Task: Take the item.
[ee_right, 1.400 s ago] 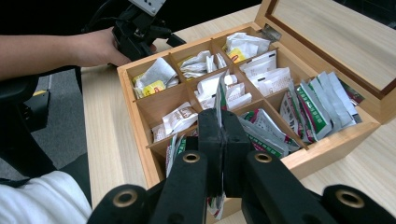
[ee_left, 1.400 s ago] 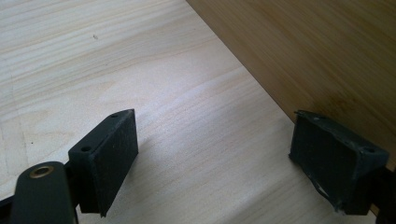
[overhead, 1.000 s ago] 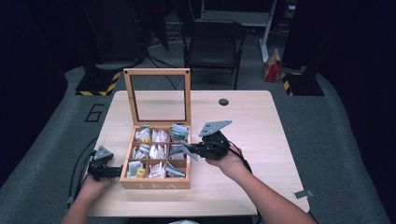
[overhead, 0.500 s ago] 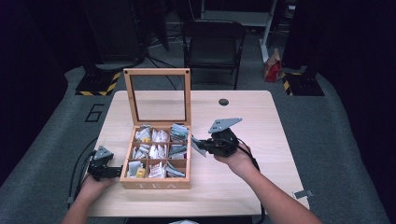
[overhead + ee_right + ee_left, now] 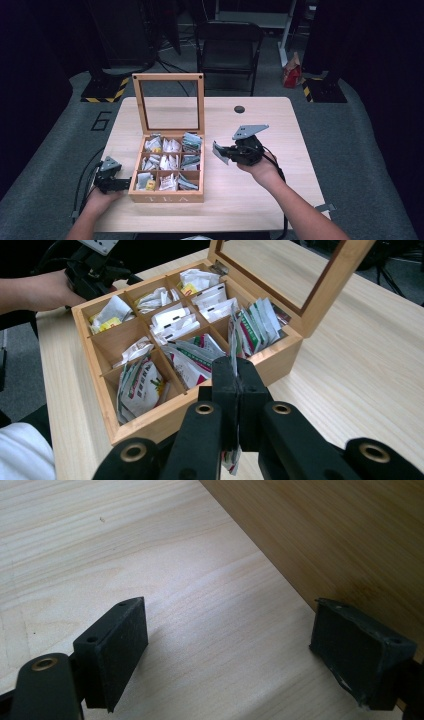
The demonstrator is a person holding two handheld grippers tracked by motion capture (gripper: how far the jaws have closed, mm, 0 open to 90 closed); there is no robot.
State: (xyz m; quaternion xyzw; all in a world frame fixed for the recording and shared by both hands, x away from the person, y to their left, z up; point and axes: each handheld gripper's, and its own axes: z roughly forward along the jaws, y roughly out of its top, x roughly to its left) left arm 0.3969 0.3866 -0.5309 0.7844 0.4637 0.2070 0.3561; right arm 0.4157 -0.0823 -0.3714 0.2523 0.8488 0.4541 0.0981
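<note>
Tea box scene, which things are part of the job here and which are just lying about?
In the job:
- tea box, lid open
- tea packet pinched in right claw
- left claw, open beside the box

Lying about:
- chair
- black disc on table

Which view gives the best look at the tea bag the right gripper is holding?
The right gripper view: the tea bag sits edge-on, pinched between shut jaws, close up. The high view shows the bag small and pale beside the box.
</note>
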